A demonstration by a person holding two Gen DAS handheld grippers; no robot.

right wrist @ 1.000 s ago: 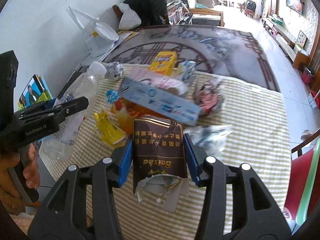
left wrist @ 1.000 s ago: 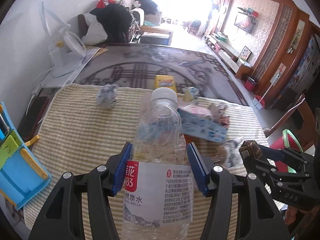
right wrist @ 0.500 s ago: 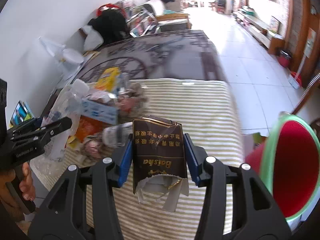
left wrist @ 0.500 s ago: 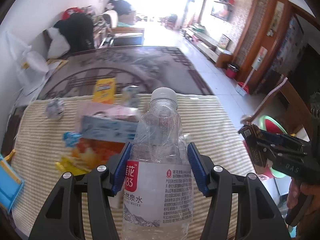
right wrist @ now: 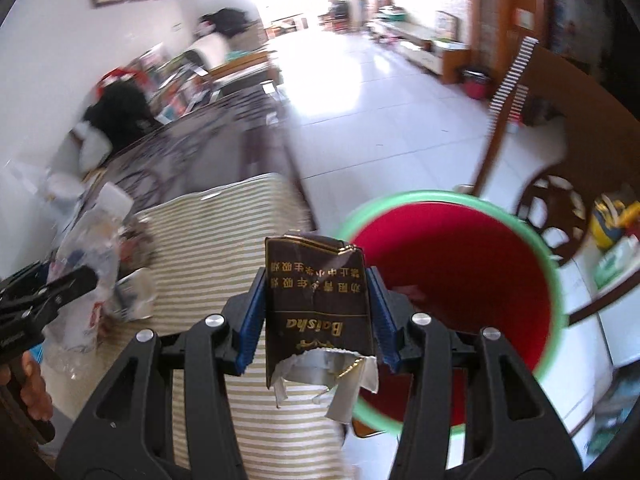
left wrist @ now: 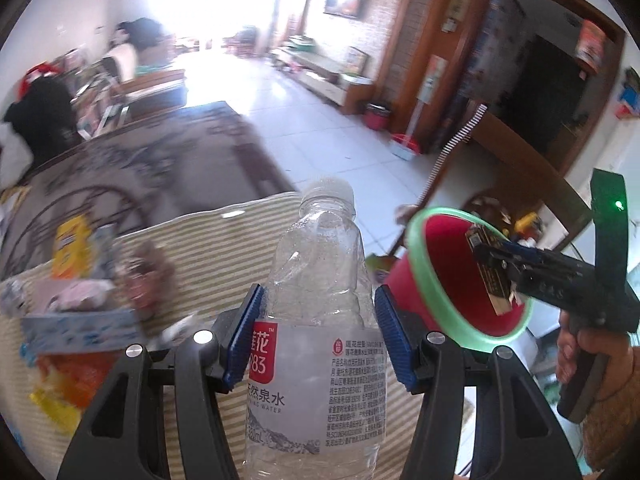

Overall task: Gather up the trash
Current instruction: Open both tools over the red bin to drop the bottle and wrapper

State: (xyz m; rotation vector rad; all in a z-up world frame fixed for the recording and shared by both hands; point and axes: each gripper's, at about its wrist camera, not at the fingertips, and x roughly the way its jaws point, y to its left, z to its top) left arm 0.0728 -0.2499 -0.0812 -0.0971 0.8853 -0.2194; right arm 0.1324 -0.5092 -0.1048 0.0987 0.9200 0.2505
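Both grippers have swung away from the littered middle of the table toward its right end since a second ago, and a red bin with a green rim has come into sight there. Each load has stayed clamped throughout.

In the left wrist view, the left gripper has its blue pads pressed on a clear plastic water bottle, cap up, with a red and white label. The bottle is over the striped tablecloth, near the table's edge, with the bin just beside it to the right.

The right gripper is closed on a torn dark brown cigarette pack with gold lettering and silver foil hanging from its lower end. In the left wrist view the pack sits over the bin's open mouth; in the right wrist view it is at the bin's near rim.

Other litter lies blurred on the cloth at the left: a yellow packet, a light blue box and an orange wrapper. Beyond the bin stands a dark wooden chair, and pale floor tiles stretch toward a bright room.
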